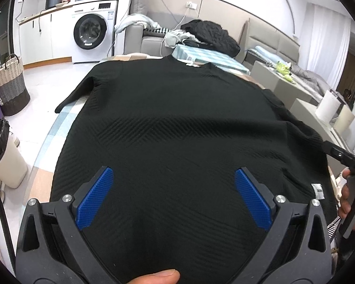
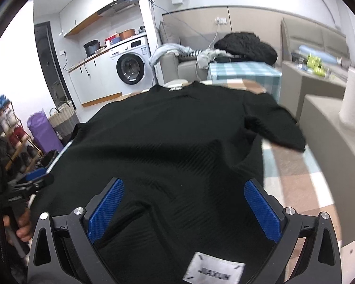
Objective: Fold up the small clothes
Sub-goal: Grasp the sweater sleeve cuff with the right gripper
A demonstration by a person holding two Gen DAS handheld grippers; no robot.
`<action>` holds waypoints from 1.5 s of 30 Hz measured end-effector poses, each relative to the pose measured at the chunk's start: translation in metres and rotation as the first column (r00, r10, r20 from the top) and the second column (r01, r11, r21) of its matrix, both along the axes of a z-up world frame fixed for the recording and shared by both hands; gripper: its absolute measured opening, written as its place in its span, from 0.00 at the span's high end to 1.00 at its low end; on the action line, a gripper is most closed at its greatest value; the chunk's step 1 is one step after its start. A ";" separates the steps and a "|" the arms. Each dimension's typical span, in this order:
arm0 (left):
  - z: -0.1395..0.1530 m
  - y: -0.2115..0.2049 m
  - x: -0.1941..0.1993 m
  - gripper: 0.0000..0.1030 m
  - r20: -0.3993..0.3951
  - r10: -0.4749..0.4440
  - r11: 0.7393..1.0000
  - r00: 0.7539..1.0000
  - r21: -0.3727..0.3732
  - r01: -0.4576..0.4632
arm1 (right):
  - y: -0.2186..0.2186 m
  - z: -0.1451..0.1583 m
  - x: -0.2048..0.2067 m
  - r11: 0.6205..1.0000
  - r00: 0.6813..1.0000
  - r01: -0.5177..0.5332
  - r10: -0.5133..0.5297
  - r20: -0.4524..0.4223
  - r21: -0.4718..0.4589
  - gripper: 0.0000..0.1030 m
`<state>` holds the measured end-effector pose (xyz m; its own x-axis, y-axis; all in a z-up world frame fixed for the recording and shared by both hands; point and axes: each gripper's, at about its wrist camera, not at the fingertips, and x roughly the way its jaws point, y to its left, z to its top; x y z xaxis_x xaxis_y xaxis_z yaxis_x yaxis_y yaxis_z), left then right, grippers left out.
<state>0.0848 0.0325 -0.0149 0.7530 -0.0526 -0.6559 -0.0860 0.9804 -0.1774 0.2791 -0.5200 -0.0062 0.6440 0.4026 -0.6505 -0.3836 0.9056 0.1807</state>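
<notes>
A black ribbed sweater [image 1: 172,123] lies spread flat on a checked table, collar at the far end, hem toward me. It also shows in the right wrist view [image 2: 172,142], with a white label [image 2: 213,271] at the hem. My left gripper [image 1: 174,177] is open over the hem's left part, blue pads wide apart, nothing between them. My right gripper [image 2: 184,189] is open over the hem's right part, also empty. The right sleeve [image 2: 277,123] lies out to the side. The left sleeve [image 1: 75,92] hangs over the table's left edge.
A checked tablecloth [image 2: 295,177] covers the table. A black garment pile [image 1: 210,36] lies on a second checked table behind. A washing machine [image 1: 92,33], a laundry basket [image 1: 10,87] and a bin [image 1: 2,151] stand left. Grey blocks [image 2: 331,127] stand at the right.
</notes>
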 end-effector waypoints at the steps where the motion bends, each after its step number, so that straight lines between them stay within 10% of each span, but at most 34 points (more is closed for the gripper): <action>1: -0.001 0.002 0.006 0.01 -0.013 0.012 1.000 1.000 0.006 -0.012 | -0.001 -0.002 0.003 1.000 1.000 -0.003 0.003 -0.016 0.020 0.00; 27: 0.007 0.054 0.112 0.01 -0.113 0.125 0.992 0.986 0.002 -0.125 | -0.033 0.007 0.104 0.961 0.955 0.254 -0.230 -0.188 0.110 0.09; 45: -0.006 0.077 0.130 0.06 -0.124 0.130 0.990 0.984 -0.029 -0.134 | -0.156 -0.035 0.157 0.787 0.764 0.595 -0.493 -0.417 0.160 0.34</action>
<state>0.2146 0.1099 -0.0208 0.6701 0.0160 -0.7421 -0.2375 0.9518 -0.1940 0.4366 -0.6761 -0.0409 0.5691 0.2409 -0.7862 0.2914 0.8350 0.4668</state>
